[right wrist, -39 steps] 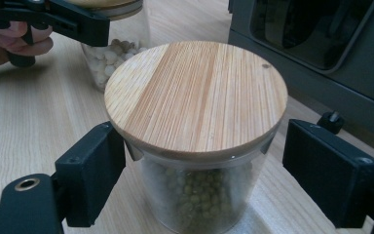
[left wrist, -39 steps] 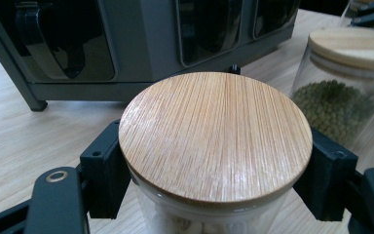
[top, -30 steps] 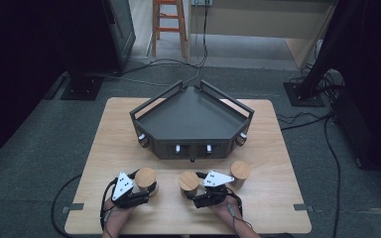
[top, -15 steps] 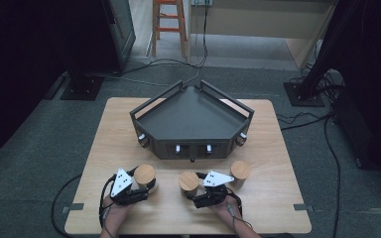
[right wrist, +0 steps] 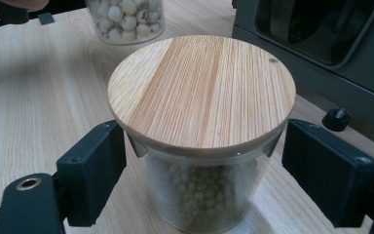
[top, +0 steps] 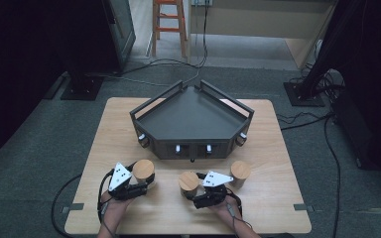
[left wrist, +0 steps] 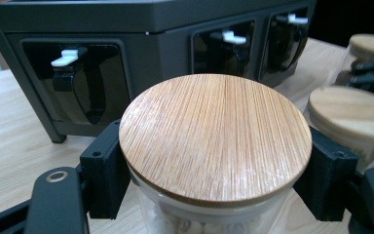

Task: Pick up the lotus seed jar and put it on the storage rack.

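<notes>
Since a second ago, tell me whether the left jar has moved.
No. The left jar sits at the same spot before the dark tray, with the left gripper closed on it.

light wood table [top: 278, 148] sits on grey carpet floor [top: 44, 148], lit evenly from above. room around it goes dark toward the left and right edges. orange wooden stool [top: 168, 20] stands at the back on a paler strip of floor, beside a dark cabinet [top: 116, 29] at back left. pale wood panel or counter [top: 263, 20] runs along the back right. two black stand bases on the carpet, one back left [top: 82, 89], one back right [top: 302, 94]. black cables [top: 178, 64] snake across the carpet behind the table, more trail down the right side [top: 327, 144]. grey tape marks [top: 74, 207] on the floor near the table's front corners.
</notes>
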A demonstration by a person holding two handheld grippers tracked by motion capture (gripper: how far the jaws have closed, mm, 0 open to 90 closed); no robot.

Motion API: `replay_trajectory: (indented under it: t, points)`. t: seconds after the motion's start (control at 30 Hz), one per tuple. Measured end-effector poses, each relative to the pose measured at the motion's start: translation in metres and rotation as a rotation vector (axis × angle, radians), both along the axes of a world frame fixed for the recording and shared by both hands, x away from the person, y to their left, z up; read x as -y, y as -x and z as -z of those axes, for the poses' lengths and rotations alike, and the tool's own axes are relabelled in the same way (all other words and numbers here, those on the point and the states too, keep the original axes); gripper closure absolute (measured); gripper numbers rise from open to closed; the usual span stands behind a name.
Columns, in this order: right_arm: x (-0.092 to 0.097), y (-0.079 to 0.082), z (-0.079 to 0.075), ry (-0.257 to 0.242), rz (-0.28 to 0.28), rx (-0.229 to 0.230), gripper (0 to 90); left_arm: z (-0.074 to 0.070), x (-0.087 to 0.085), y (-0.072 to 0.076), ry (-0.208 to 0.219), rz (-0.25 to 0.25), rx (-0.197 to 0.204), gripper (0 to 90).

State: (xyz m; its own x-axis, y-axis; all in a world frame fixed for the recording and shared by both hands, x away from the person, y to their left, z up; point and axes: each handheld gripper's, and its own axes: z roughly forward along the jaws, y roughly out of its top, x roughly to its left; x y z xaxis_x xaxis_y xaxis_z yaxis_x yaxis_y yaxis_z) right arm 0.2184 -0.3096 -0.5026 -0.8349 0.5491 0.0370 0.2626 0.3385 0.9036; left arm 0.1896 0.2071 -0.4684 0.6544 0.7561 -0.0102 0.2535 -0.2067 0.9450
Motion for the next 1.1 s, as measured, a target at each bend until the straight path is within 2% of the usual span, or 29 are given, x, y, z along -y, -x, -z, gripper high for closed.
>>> replay_trajectory:
  t: [0.4,0.73,0.83,0.9,1.1]
  points:
    - [0.000,0.001,0.000,0.005,-0.004,0.003,16.1,-0.016,0.006,-0.003,-0.036,-0.006,0.025,25.2]
    - [-0.001,0.000,-0.001,0.011,-0.008,-0.003,16.1,-0.028,0.007,-0.009,-0.030,0.001,0.041,25.2]
    - [-0.001,0.000,-0.001,0.010,-0.008,-0.004,16.1,-0.032,0.006,-0.013,-0.022,0.008,0.040,25.2]
    - [-0.001,0.000,-0.001,0.011,-0.009,-0.004,16.1,-0.035,0.006,-0.016,-0.002,0.010,0.039,25.2]
    - [0.000,0.001,0.000,0.006,-0.005,-0.006,16.1,-0.043,0.009,-0.019,-0.015,0.012,0.050,25.2]
